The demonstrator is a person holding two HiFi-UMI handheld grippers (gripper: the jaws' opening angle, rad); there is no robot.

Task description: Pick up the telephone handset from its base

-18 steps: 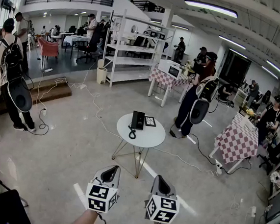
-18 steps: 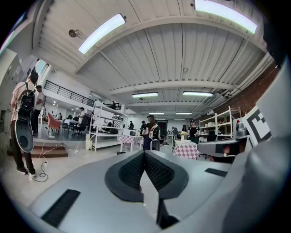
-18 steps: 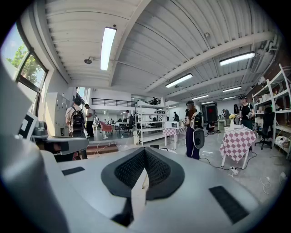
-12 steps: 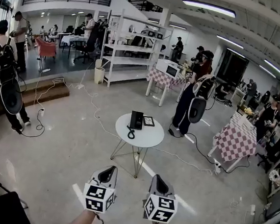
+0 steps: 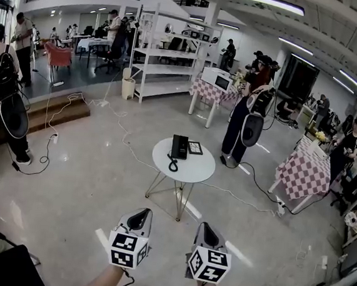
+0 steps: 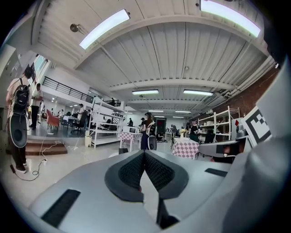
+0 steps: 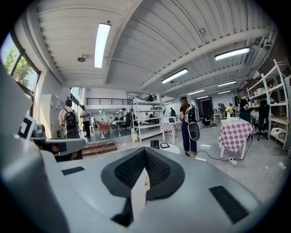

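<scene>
A black telephone [image 5: 179, 147] with its handset on the base and a coiled cord [image 5: 172, 164] sits on a small round white table [image 5: 191, 169] in the middle of the floor. The phone also shows small in the right gripper view [image 7: 155, 144]. Both grippers are held low, well short of the table. My left gripper [image 5: 140, 215] has its jaws closed together with nothing between them; its pads [image 6: 136, 169] meet. My right gripper [image 5: 202, 226] is likewise shut and empty, beside the left one.
A small framed tablet [image 5: 195, 148] lies beside the phone. Cables [image 5: 122, 141] trail across the floor. A person with gear [image 5: 243, 123] stands behind the table, another [image 5: 4, 91] at left. Checkered tables [image 5: 306, 175] and white shelving [image 5: 165, 53] stand around.
The view has shifted slightly: the table and phone sit a bit to the right and lower in the picture. Both grippers stay shut and side by side.
</scene>
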